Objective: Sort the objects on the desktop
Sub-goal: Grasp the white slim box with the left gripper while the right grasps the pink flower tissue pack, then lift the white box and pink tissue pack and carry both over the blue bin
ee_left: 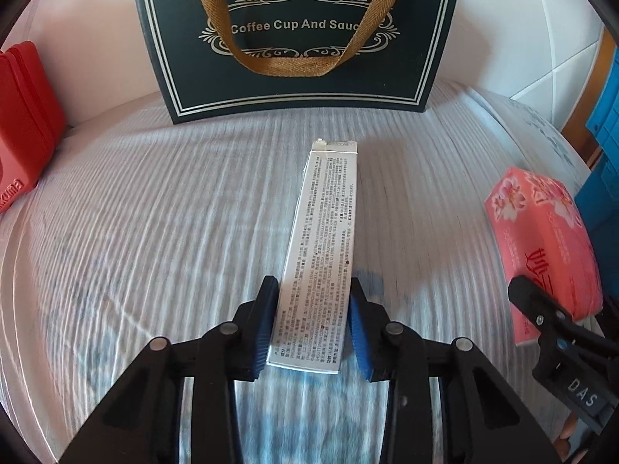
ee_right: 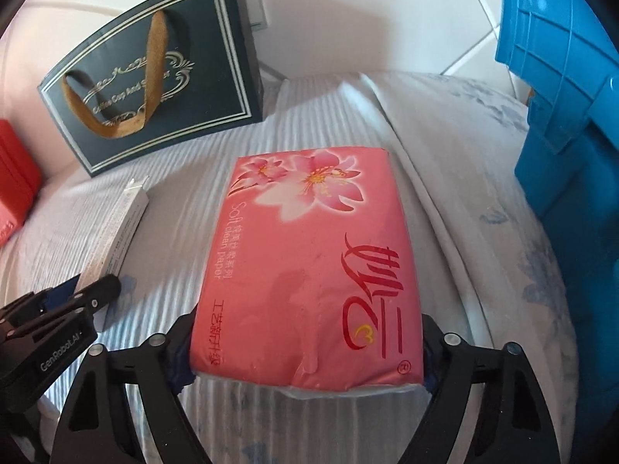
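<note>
My left gripper [ee_left: 314,321] is shut on the near end of a long white carton [ee_left: 325,232] printed with small text; the carton points away toward a dark gift bag [ee_left: 298,38]. My right gripper [ee_right: 307,352] is shut on the near end of a pink tissue pack [ee_right: 309,255] with flower print. The pack also shows at the right of the left wrist view [ee_left: 541,247], and the carton at the left of the right wrist view [ee_right: 120,228]. Both lie over a white ribbed cloth [ee_left: 154,212].
The dark bag marked "Coffee Cup And Saucer" [ee_right: 154,77] stands at the back against the wall. A red box [ee_left: 23,123] stands at the far left. A blue plastic crate [ee_right: 561,96] stands at the right edge.
</note>
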